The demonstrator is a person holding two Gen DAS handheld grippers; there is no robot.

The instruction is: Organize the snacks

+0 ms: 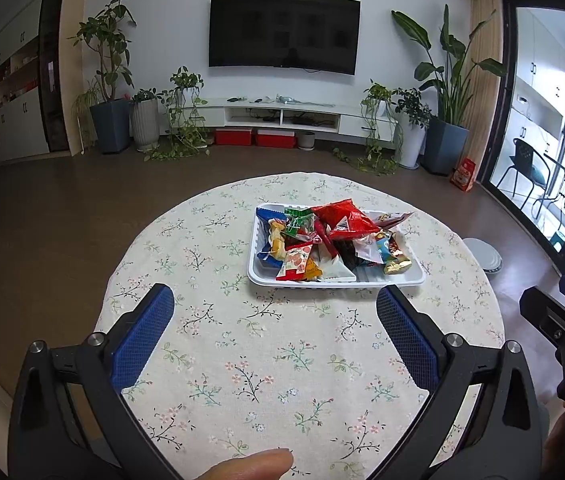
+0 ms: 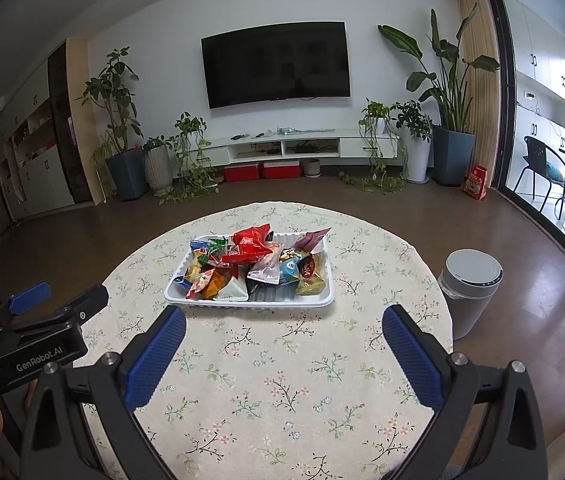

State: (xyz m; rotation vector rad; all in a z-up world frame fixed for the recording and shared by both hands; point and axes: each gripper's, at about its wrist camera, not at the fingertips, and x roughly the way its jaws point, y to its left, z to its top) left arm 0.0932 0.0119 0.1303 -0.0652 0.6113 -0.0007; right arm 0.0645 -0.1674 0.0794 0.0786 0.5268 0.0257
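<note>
A white plastic tray (image 1: 414,278) (image 2: 324,302) sits on the round floral tablecloth, heaped with several wrapped snacks. A big red packet (image 1: 344,218) (image 2: 250,244) lies on top; a white triangular pack (image 1: 338,272) (image 2: 234,292) rests at the tray's near edge. My left gripper (image 1: 274,304) hangs open over the cloth, just short of the tray, nothing between its blue pads (image 1: 144,338). My right gripper (image 2: 284,326) is open too, held back from the tray's near rim. The left gripper (image 2: 58,296) shows at the left edge of the right wrist view.
The round table (image 1: 202,240) (image 2: 382,248) stands in a living room. A grey lidded bin (image 2: 470,292) (image 1: 484,256) sits on the floor by the table's right side. Beyond are a TV, a low console, potted plants and red boxes. A fingertip (image 1: 254,462) shows at the bottom.
</note>
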